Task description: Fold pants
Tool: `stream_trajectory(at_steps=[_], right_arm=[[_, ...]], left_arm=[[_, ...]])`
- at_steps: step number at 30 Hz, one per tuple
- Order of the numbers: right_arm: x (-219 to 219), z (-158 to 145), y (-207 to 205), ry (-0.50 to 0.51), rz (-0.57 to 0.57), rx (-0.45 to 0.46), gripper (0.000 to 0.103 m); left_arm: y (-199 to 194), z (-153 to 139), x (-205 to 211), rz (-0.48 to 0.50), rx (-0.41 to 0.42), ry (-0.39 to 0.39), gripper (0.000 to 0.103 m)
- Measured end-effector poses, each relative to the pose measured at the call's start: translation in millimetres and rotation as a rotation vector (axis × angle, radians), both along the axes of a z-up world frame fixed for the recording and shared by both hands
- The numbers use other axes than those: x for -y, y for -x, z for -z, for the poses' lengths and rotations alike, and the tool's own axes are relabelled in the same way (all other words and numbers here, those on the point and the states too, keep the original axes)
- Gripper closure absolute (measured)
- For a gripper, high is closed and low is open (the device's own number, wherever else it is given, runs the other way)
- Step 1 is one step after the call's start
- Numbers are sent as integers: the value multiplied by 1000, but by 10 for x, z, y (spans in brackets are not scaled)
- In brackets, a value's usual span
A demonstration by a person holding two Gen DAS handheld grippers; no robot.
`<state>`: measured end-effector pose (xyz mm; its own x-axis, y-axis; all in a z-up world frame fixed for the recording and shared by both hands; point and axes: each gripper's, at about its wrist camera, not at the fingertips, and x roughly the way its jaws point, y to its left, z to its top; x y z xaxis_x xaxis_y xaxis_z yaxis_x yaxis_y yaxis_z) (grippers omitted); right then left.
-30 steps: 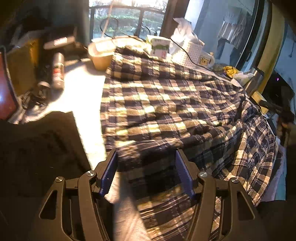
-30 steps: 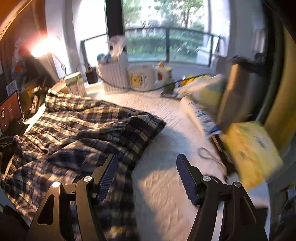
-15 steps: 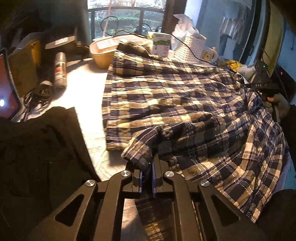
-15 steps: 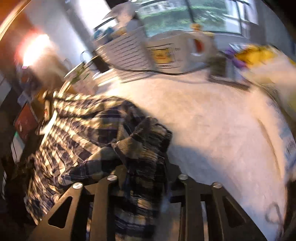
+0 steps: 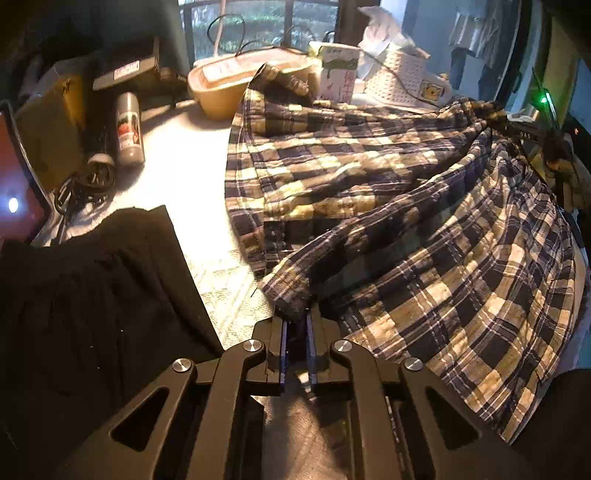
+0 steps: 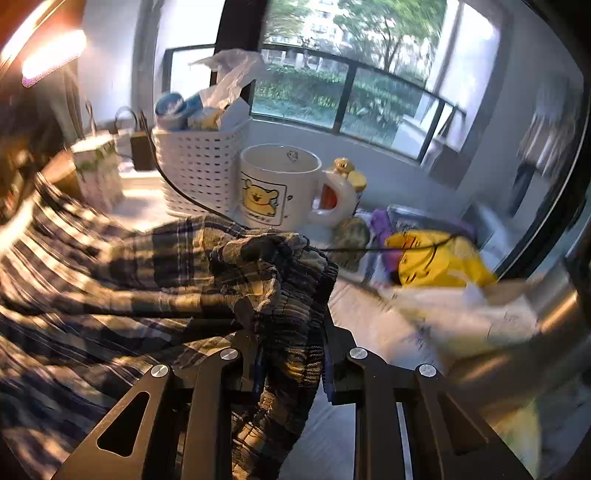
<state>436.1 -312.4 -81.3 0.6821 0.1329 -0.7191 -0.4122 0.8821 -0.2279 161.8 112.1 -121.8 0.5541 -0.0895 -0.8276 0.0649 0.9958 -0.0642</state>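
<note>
Plaid flannel pants (image 5: 388,206): spread across the table (image 5: 184,173). My left claw (image 5: 295,332) easing slightly on a hem corner, cloth pinched; my right claw (image 6: 291,354) tightening on what looks like the bunched waistband. Advice: lift both evenly, keep fabric taut, carry edges across together.

A lived-in home: a cluttered white-covered table (image 5: 192,173) beside a balcony window (image 6: 332,88), with a cartoon bear mug (image 6: 277,184), white storage basket (image 6: 199,170), spray can (image 5: 129,129), and clothes hanging (image 5: 476,33) outside.
</note>
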Motion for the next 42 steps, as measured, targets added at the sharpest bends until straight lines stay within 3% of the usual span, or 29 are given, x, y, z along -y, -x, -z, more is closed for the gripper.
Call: stream_trajectory(at_steps=[2,3,6,11,12,13,14,20,21,22,24,27,30,38,39,41,42], right_arm=[[-29,182,-97,38,-8,-76,79],[-27,250,-128,40,-13,-117,71],[79,236,-56,-42,-30,-141,25],[535,48,194,-220,-14,-157,25],[660,32,261,-250,-1,-161,25],[747,17,364,-264,9,-164,25],[777,31,429,-270,18,-164,25],[878,191,775,-261,25,-187,25],[862,223,819,-256,20,-189,25],[836,252,883,-247,10,-192,25],[824,283,952,-239,3,-190,25],[811,288,1023,-238,5,-179,25],[832,250,1034,-251,17,-169,25],[832,167,1039,-244,18,-145,25],[822,159,1032,-246,19,-143,25],[793,138,1026,-252,20,-135,25],[781,131,1025,-253,18,-133,25]], left_arm=[[-13,-48,-26,-10,-1,4,92],[-7,-82,-44,-18,3,4,85],[42,-242,-159,-56,48,10,80],[14,-424,-343,-91,117,98,78],[-30,-410,-356,-88,119,114,69],[-87,-381,-362,-87,114,129,59],[-176,-325,-372,-94,100,146,57],[-549,-132,-285,-65,72,191,57],[-594,-108,-255,-54,64,191,59],[-629,-88,-223,-49,57,182,78],[-663,-72,-131,-25,49,142,98],[-628,-114,-135,-30,70,107,102],[-554,-145,-282,-95,89,74,103],[-672,-220,-371,-61,34,138,103],[-724,-238,-336,-56,36,132,102],[-875,-217,-275,-50,24,120,86],[-933,-184,-260,-59,15,114,72]])
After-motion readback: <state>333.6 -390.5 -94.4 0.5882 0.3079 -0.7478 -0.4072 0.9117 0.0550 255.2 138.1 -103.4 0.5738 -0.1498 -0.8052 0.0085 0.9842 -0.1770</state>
